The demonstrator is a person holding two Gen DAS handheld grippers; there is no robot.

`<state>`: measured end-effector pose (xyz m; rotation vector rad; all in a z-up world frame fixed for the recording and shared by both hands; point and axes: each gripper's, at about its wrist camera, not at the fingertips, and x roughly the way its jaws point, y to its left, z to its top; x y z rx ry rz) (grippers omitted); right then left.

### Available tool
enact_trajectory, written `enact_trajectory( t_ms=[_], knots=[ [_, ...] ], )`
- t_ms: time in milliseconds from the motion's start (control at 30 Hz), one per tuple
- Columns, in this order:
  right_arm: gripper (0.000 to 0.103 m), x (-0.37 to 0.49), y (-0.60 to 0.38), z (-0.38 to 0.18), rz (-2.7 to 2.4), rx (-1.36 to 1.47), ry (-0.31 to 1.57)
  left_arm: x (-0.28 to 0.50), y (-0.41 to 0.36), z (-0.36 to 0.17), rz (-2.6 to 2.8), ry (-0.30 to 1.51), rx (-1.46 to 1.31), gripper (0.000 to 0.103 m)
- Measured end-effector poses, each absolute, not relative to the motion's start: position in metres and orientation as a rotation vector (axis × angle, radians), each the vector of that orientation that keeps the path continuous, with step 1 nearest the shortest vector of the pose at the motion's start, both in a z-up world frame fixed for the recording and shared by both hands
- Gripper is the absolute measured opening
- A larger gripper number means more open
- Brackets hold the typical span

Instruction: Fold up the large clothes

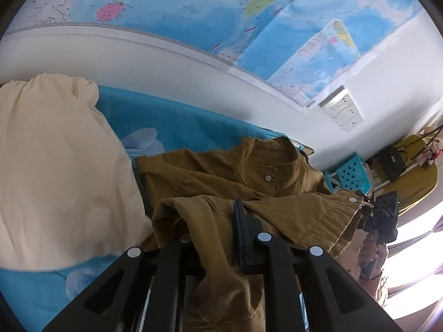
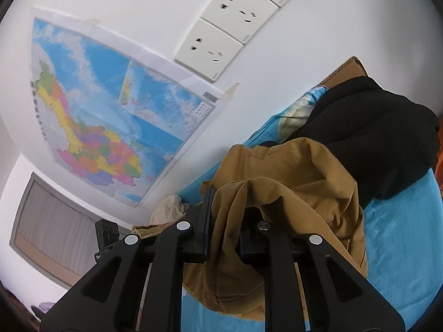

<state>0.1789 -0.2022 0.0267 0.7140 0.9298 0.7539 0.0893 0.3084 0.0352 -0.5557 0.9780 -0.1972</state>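
While both the left gripper (image 1: 216,238) and right gripper (image 2: 224,232) pinch bunched edges of the mustard-brown snap-button cotton jacket (image 1: 238,171), lifted over the turquoise bedsheet (image 1: 171,119), folding looks barely begun.

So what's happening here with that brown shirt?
A person is folding a mustard-brown shirt on a bed with a blue sheet. Each hand works a pair of tongs: the left tongs and right tongs are both clamped on bunched shirt fabric. A cream pillow and a black garment lie nearby.
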Motion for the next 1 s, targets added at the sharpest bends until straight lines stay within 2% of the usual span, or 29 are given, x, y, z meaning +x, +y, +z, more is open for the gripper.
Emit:
enact_trajectory(
  t_ms=[533, 667, 767, 800, 833, 867, 900, 933, 1000],
  knots=[
    [0.019, 0.226, -0.196, -0.013, 0.678, 0.827, 1.02, 0.144, 0.322, 0.007, -0.152, 1.059, -0.609, 0.015],
    [0.022, 0.234, -0.196, -0.019, 0.656, 0.846, 1.032, 0.148, 0.326, 0.004, -0.179, 1.06, -0.645, 0.022],
    [0.023, 0.237, -0.197, -0.022, 0.65, 0.858, 1.036, 0.147, 0.33, 0.01, -0.242, 1.025, -0.673, 0.03],
    [0.023, 0.238, -0.197, -0.023, 0.646, 0.865, 1.037, 0.146, 0.332, 0.012, -0.26, 1.011, -0.689, 0.038],
    [0.023, 0.239, -0.197, -0.024, 0.647, 0.866, 1.039, 0.142, 0.336, 0.016, -0.289, 0.974, -0.711, 0.052],
    [0.024, 0.24, -0.196, -0.025, 0.649, 0.869, 1.039, 0.137, 0.339, 0.022, -0.299, 0.926, -0.719, 0.059],
    [0.024, 0.241, -0.196, -0.025, 0.651, 0.874, 1.038, 0.131, 0.342, 0.03, -0.297, 0.873, -0.714, 0.071],
    [0.026, 0.241, -0.196, -0.026, 0.653, 0.882, 1.039, 0.126, 0.342, 0.035, -0.297, 0.841, -0.702, 0.076],
    [0.029, 0.243, -0.195, -0.027, 0.652, 0.899, 1.037, 0.114, 0.341, 0.048, -0.295, 0.777, -0.669, 0.076]
  ],
)
